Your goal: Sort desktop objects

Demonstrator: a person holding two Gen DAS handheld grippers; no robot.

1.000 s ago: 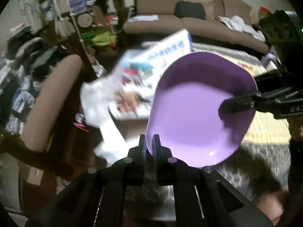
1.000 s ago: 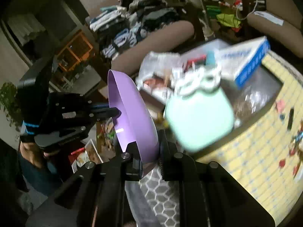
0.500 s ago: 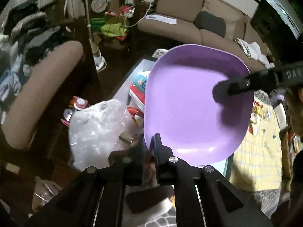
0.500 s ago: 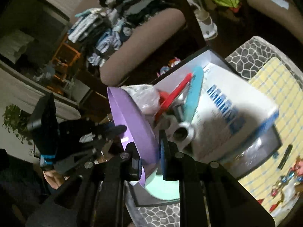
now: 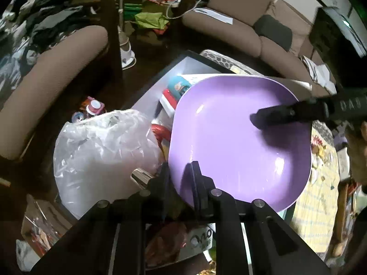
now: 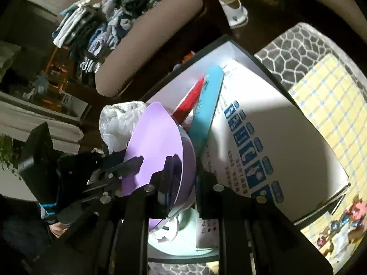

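Observation:
A purple square plate (image 5: 238, 137) is held tilted over a black storage box (image 5: 160, 73). My left gripper (image 5: 181, 171) is shut on its near rim. My right gripper (image 6: 183, 167) is shut on its opposite rim, and its finger (image 5: 275, 116) lies across the plate's face in the left wrist view. The plate (image 6: 156, 149) shows edge-on in the right wrist view, with my left gripper (image 6: 128, 165) at its left. The box (image 6: 229, 45) holds a white carton with blue print (image 6: 263, 142), a blue flat item (image 6: 206, 105) and a red item (image 6: 190, 100).
A crumpled clear plastic bag (image 5: 101, 153) sits at the box's left. A mint-green item (image 6: 183, 233) lies under the plate. A yellow checked cloth (image 6: 325, 91) and a grey honeycomb mat (image 6: 291, 45) cover the table. A brown armchair (image 5: 50, 73) and sofa (image 5: 240, 29) stand beyond.
Both grippers have carried the plate down and closer over the box. The plate has tipped flatter. The grip of both is unchanged.

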